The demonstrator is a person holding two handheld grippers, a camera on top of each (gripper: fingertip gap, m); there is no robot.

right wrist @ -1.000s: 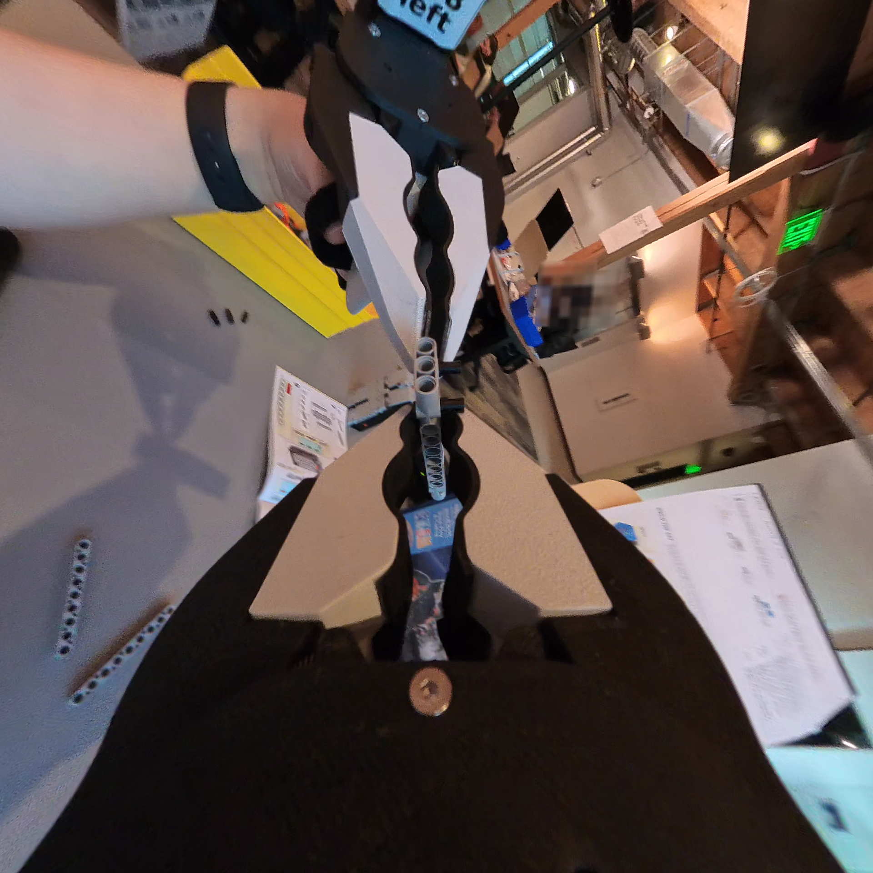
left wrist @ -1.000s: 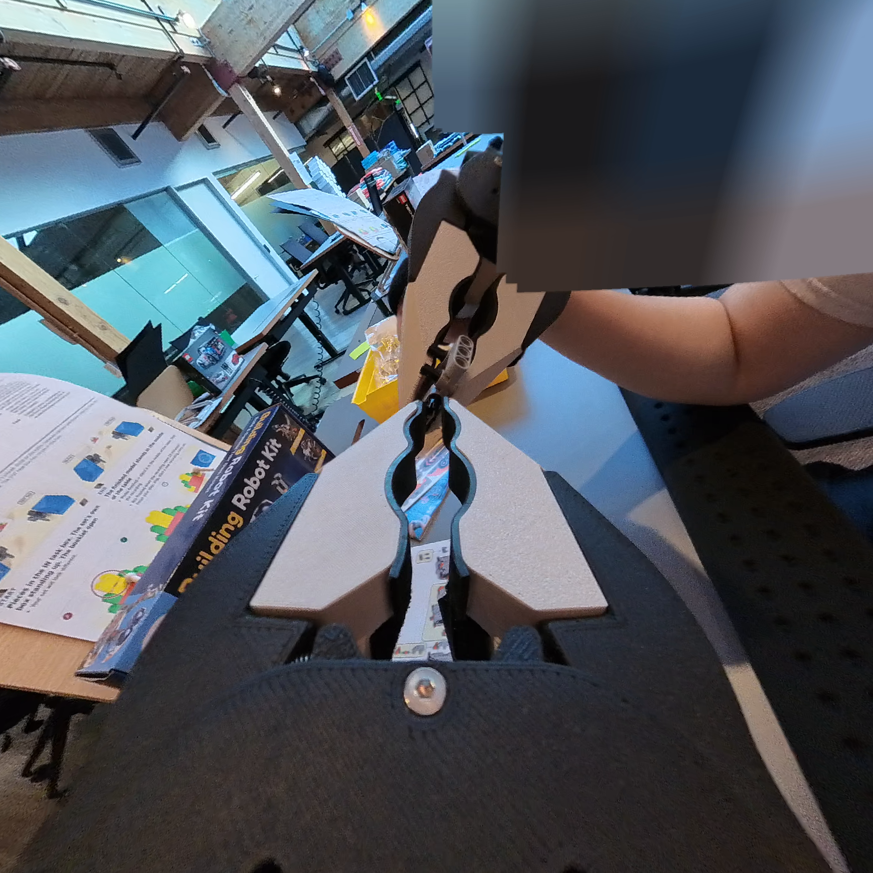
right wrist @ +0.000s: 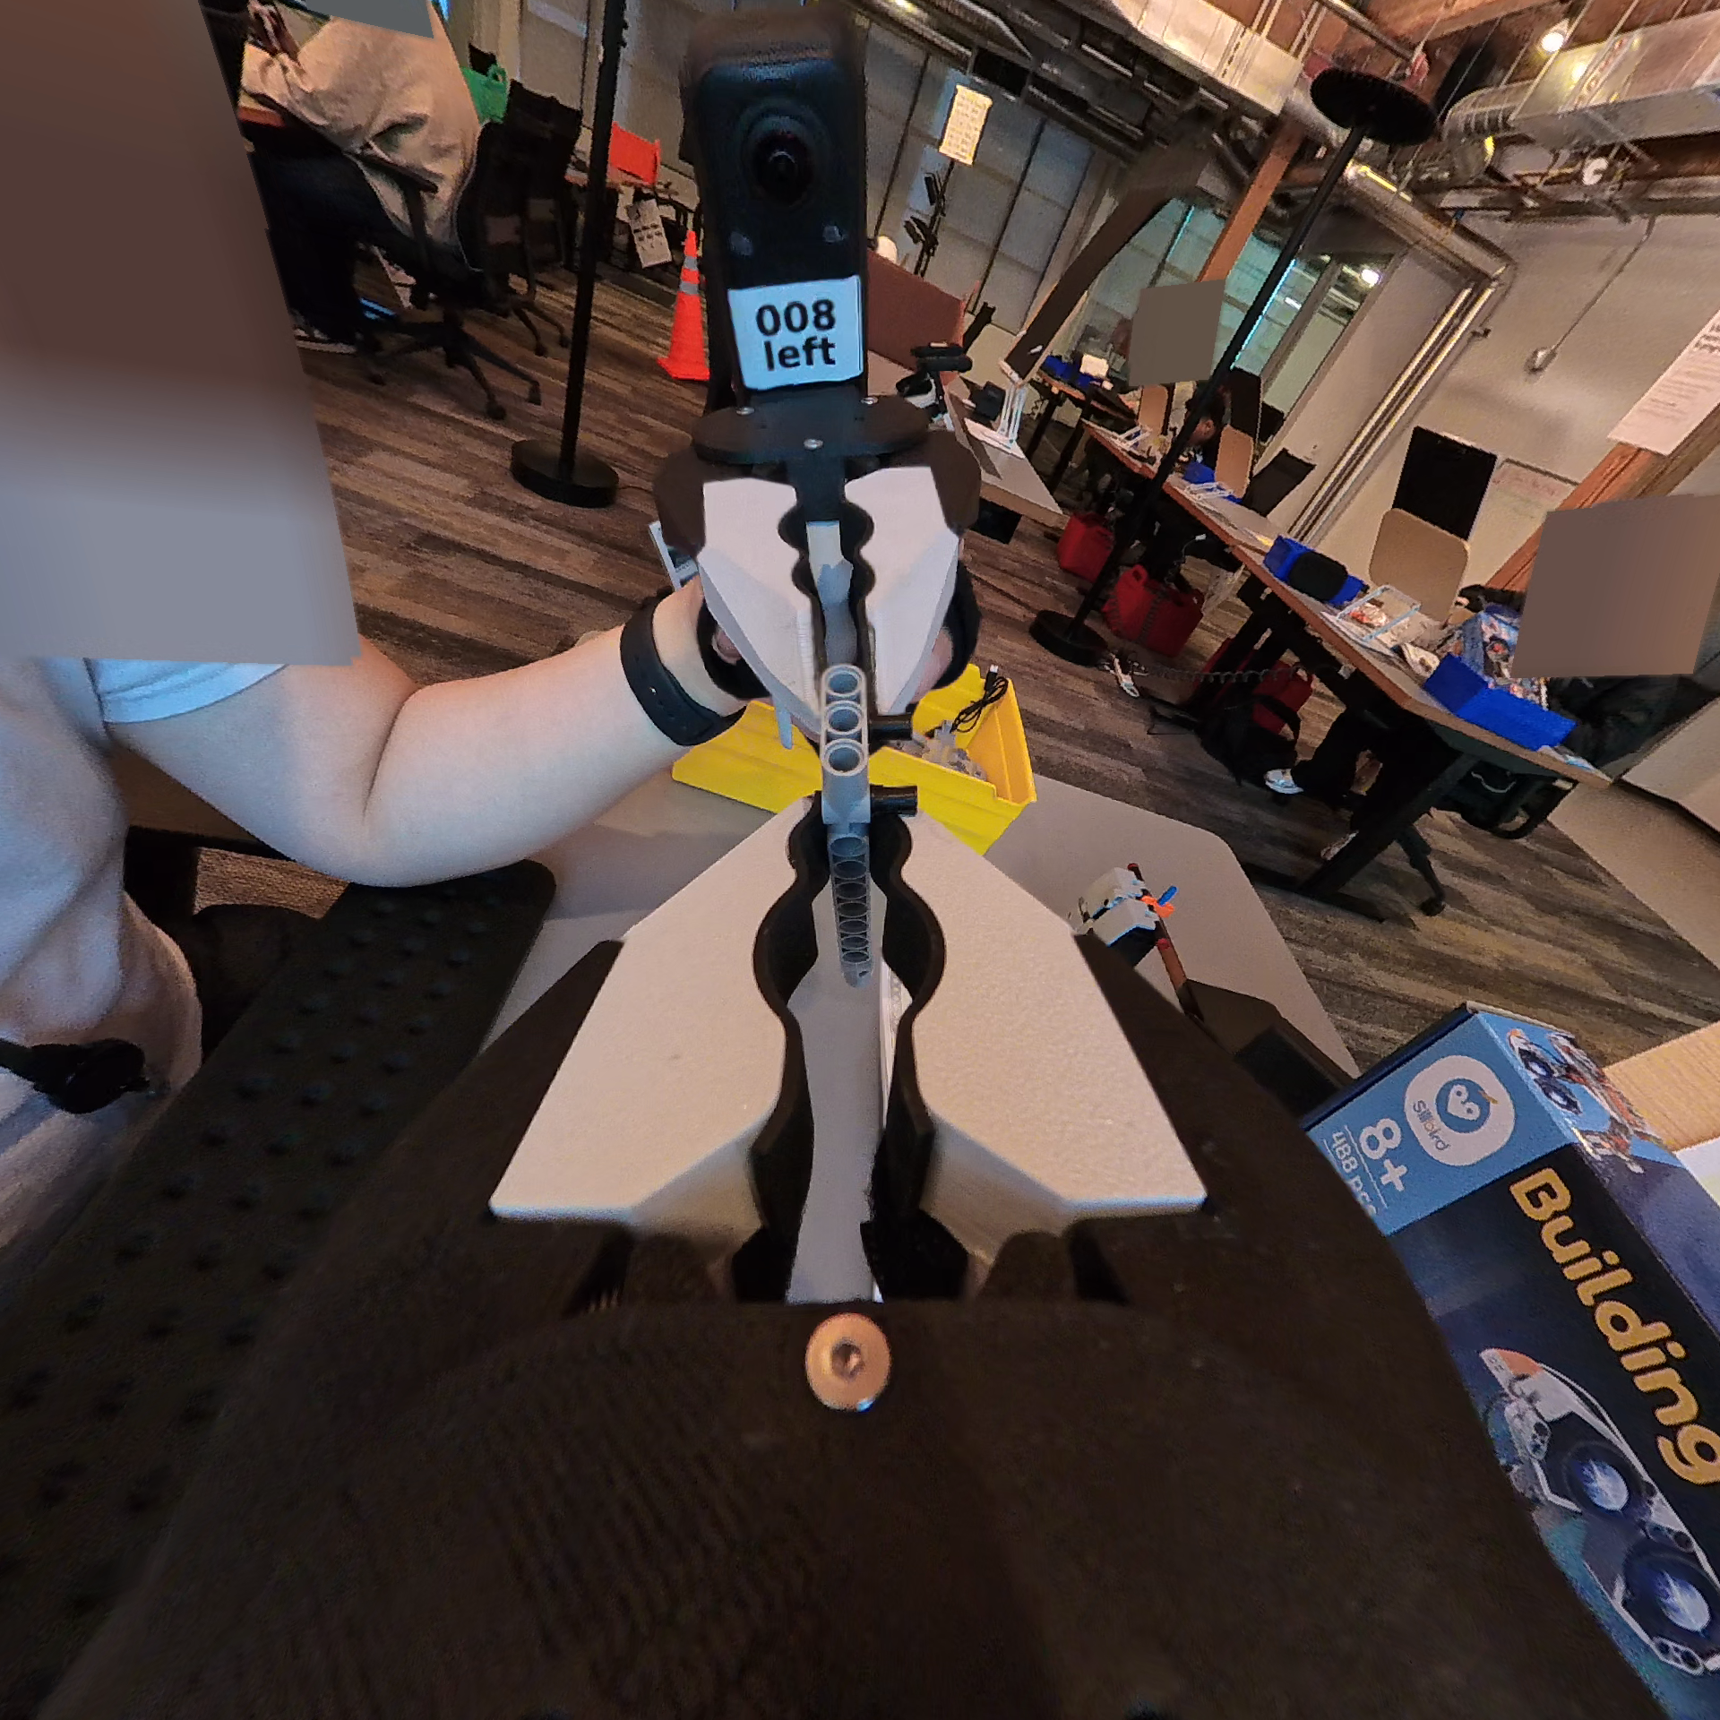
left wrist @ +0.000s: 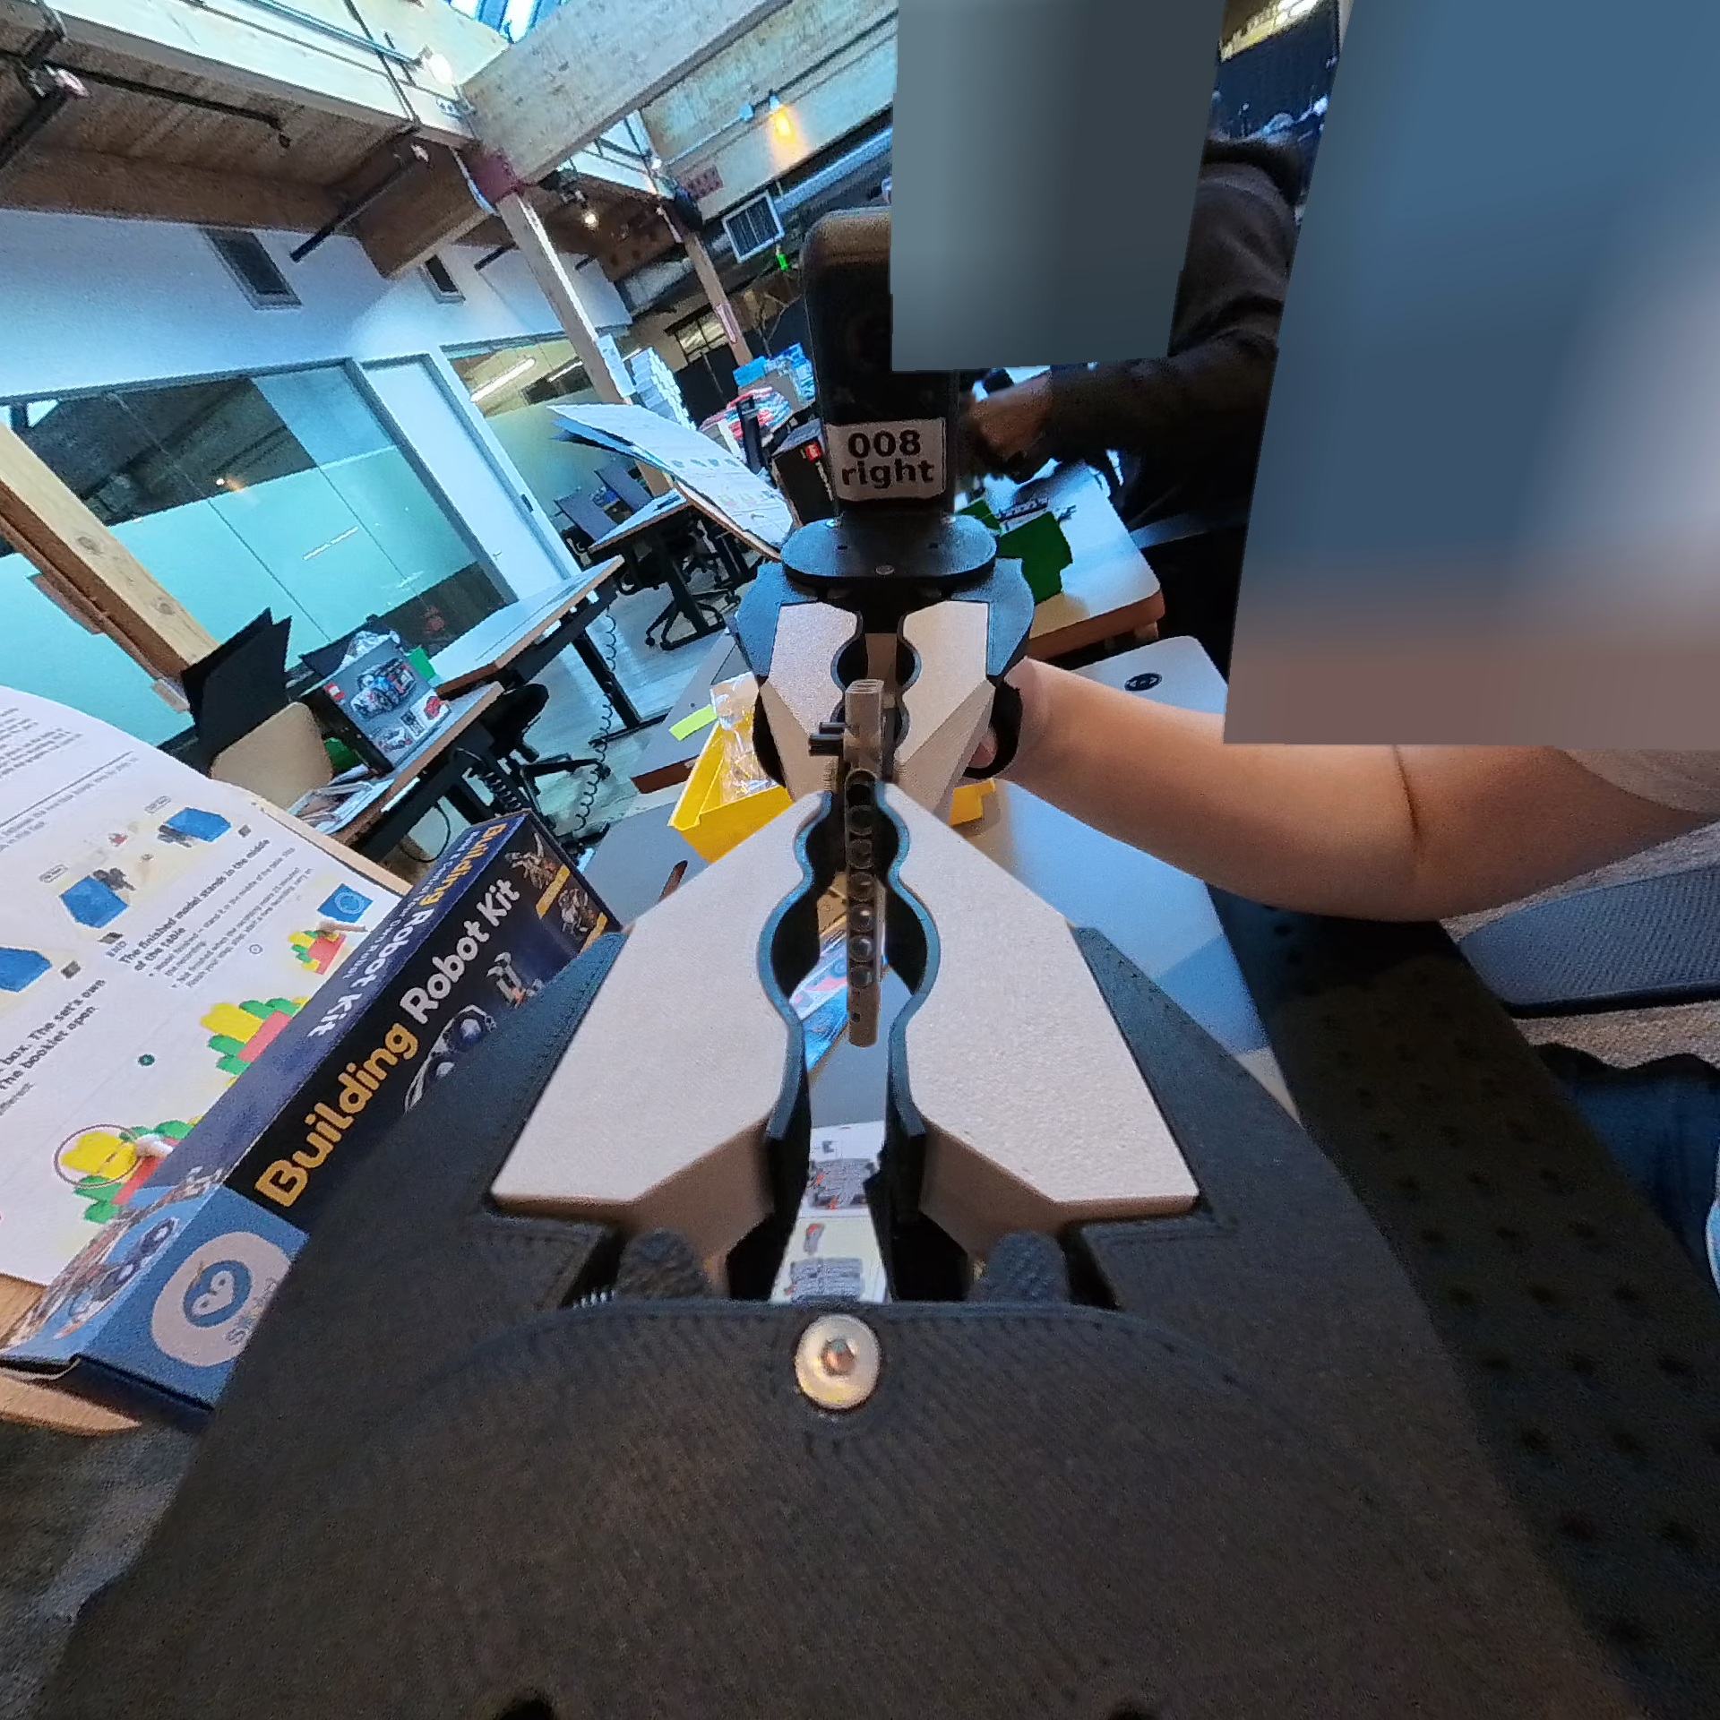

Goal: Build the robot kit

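Grey perforated beam (right wrist: pixel 849 838) hangs in the air between our two grippers, above the bench (right wrist: pixel 1145 838) and in front of the yellow bin (right wrist: pixel 968 782). We see two black pins (right wrist: pixel 895 800) sticking out of its side. Our right gripper (right wrist: pixel 852 828) is clamped on the beam's long holed stretch, its jaws drawn nearly together. Our left gripper (left wrist: pixel 861 810) faces it tip to tip, jaws equally narrow around the same beam, though we cannot tell whether they actually pinch it. A blue kit box (left wrist: pixel 372 1052) lies beside the left gripper, next to an open instruction booklet (left wrist: pixel 121 931). A small grey and white model (right wrist: pixel 1117 912) stands near the bench's far corner.
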